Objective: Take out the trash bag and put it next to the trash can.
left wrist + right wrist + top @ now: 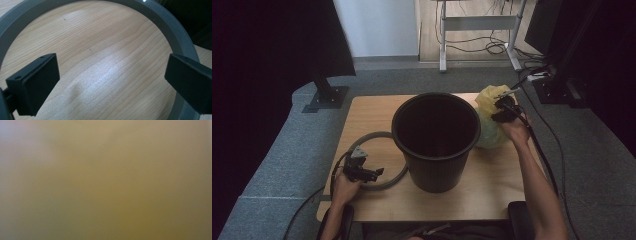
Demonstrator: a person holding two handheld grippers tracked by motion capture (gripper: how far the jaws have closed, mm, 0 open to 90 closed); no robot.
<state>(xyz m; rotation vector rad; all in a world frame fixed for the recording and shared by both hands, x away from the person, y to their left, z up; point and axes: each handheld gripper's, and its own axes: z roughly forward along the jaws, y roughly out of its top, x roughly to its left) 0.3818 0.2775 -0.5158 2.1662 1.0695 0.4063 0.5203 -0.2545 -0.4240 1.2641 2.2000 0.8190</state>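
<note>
Lining the bin (pixel 435 142) looks like the job, and it's barely started: bin stands bare, no bag in it, no ring on its rim.

- Bag (pixel 487 112): yellow, crumpled, on the table (pixel 492 190) just right of the bin, touching its wall. Right gripper (pixel 503 111) is pressed into its top. Right gripper view is a yellow blur (pixel 106 180), so I can't tell whether its jaws are apart or clamped on the film.
- Ring (pixel 374 136): grey, flat on the table left of the bin, its right side tucked behind the bin's base. Left gripper (pixel 371 174) hovers over its near arc, jaws wide apart; in the left gripper view they sit inside the ring (pixel 160 22), one jaw close to the band, nothing gripped.

Left to do, as I read it: lift bag, open it into the bin, seat ring.

Room: bin fills the table middle. Bag is near the right and far edges. Ring's near arc is close to the front edge. Open board in front of the bin.
</note>
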